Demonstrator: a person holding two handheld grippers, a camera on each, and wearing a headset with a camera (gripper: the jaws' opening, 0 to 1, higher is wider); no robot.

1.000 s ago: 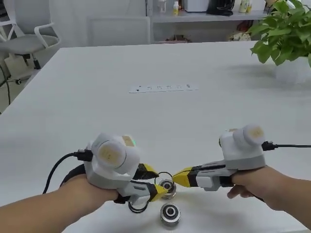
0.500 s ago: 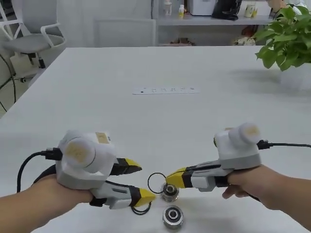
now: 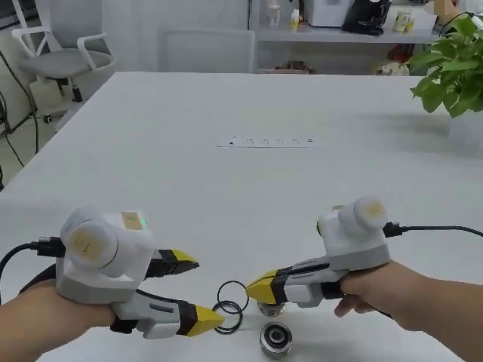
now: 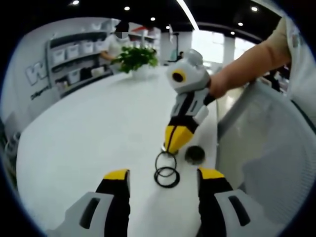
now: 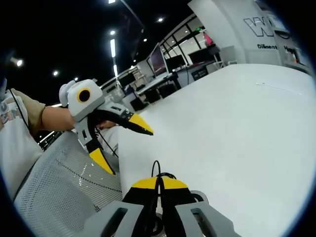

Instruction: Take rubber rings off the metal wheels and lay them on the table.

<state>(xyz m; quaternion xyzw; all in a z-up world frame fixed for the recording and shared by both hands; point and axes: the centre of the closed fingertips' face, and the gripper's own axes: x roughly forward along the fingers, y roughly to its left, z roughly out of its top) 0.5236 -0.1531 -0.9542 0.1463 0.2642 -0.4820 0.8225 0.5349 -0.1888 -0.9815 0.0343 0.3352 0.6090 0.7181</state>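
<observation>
Rubber ring (image 3: 232, 291) is pinched in the tightly closed right gripper (image 3: 256, 288), above a metal wheel (image 3: 270, 308); left gripper (image 3: 202, 291) is held wide apart, empty.

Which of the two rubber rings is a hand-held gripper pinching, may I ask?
The ring clamped in the right hand-held gripper's tips; the other ring lies flat on the table.

Low cluster sitting at the near edge of the white table!

The table (image 3: 226, 196) is running wide and pale toward the far side. Right up close, a black rubber ring (image 3: 227, 316) is lying flat on it. Just right of the ring a metal wheel (image 3: 275, 338) is sitting nearest the edge, and a second metal wheel (image 3: 269, 308) is resting just beyond it. Well apart, out in the middle, a flat white socket strip (image 3: 264, 142) is lying crosswise. A leafy plant (image 3: 451, 56) is standing at the far right.
</observation>
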